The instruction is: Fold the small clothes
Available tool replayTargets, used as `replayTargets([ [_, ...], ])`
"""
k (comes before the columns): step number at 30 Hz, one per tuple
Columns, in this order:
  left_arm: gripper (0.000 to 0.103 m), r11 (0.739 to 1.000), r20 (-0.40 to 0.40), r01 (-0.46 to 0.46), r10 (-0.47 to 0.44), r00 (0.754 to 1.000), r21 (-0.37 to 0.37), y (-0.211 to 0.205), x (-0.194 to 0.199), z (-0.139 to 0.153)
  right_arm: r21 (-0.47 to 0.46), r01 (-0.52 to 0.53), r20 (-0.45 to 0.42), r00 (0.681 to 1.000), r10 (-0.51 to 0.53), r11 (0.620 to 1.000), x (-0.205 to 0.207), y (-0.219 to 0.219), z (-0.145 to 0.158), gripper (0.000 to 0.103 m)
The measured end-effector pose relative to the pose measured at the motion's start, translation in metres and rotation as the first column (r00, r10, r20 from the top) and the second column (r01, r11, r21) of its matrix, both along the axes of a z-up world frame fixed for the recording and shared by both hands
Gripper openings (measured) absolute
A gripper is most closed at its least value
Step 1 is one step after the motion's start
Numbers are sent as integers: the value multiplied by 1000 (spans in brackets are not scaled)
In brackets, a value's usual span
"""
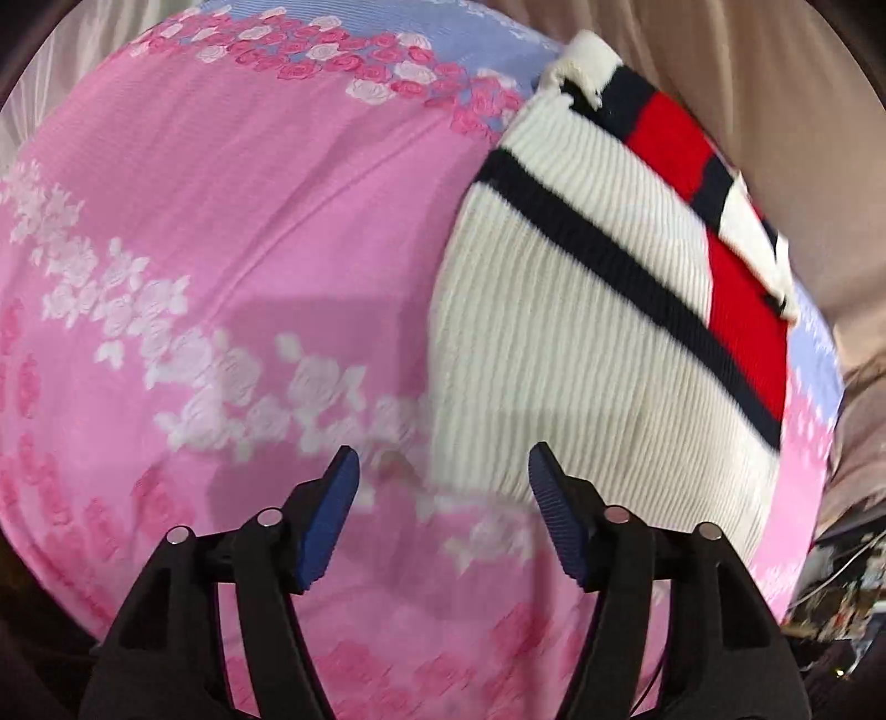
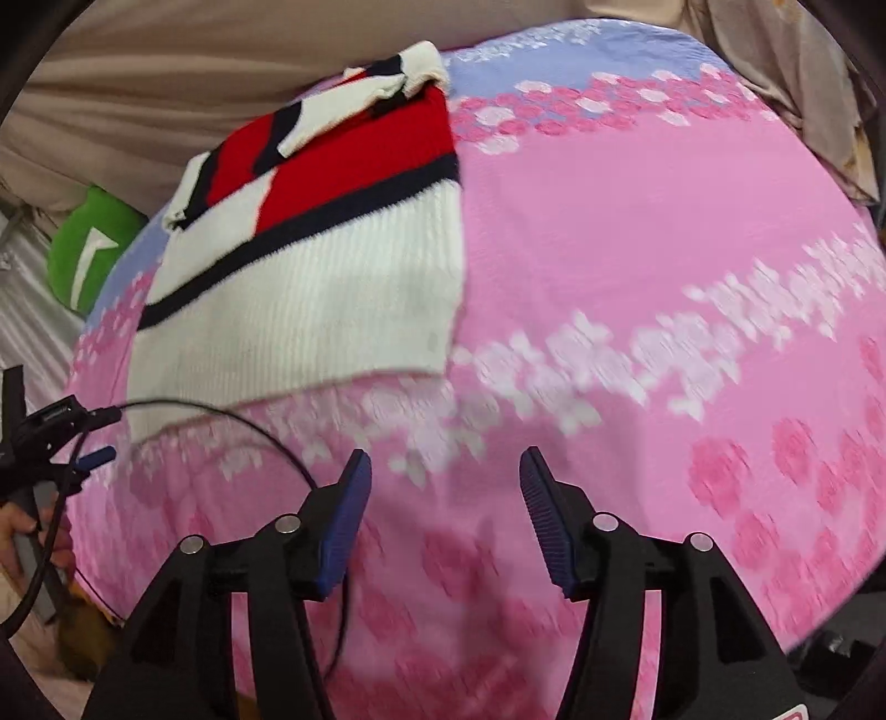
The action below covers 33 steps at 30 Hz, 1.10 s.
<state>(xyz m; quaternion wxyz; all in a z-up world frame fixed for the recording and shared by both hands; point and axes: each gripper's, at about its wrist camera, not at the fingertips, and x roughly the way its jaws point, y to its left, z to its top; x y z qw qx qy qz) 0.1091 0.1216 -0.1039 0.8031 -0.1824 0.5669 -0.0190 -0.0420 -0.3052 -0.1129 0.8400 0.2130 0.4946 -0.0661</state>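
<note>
A small knitted sweater (image 1: 559, 332) lies folded into a rough rectangle on a pink sheet (image 1: 221, 221) printed with bands of white and deeper pink roses, with a pale blue strip (image 1: 432, 22) along its far edge. The sweater is cream ribbed knit with a navy stripe, and a red block sits at its far end, where a sleeve or collar piece is folded over on top. In the left wrist view it lies right of centre, running from near the fingertips toward the far right; in the right wrist view the sweater (image 2: 310, 288) lies to the far left.

The left hand-held gripper (image 1: 443, 476) has its blue-padded fingers spread wide with nothing between them, hovering over the near edge of the sweater where it meets the sheet. The right hand-held gripper (image 2: 446, 476) is likewise wide open and empty, over bare sheet (image 2: 609, 249) to the right of the sweater and apart from it.

A green cushion (image 2: 91, 249) with a white mark sits beyond the sheet's far left edge, and a black cable (image 2: 221, 412) loops across the near left.
</note>
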Motion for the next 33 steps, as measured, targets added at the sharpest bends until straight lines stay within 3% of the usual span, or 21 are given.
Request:
replayTargets([
  [7,64,998,-3,-39,39,999,-59,-2,21,-20,93,44,2,999,-44,995,49,-10,-25,61],
  [11,64,994,-3,-49,49,999,-99,0,23,-17,24,54,39,998,-55,998,48,-4,-7,61],
  [15,64,997,30,-22,24,999,-74,2,16,-7,-119,58,143,989,-41,991,-1,-4,51,61],
  [17,64,998,23,1,1,1000,-66,2,14,-7,-188,61,148,988,-33,980,-31,-6,72,61],
  [20,64,997,12,38,-37,999,-73,3,11,-6,-316,34,85,996,-7,948,-91,-3,102,61],
  [22,64,994,14,71,-70,997,-78,3,9,-6,-433,-2,-7,1000,-1,901,-137,4,118,61],
  [25,64,990,7,113,-112,994,-80,1,7,-8,-534,-24,-103,994,-37,845,-190,9,133,63],
  [27,64,990,-7,115,-116,993,-83,3,8,-13,-531,26,-73,994,-77,847,-196,3,134,67],
  [29,64,992,-24,100,-102,994,-82,3,11,-18,-453,79,-17,995,-97,888,-176,-6,121,71],
  [33,77,994,-9,41,-42,999,-102,-1,18,-22,-271,36,78,997,-15,962,-76,-12,59,70],
])
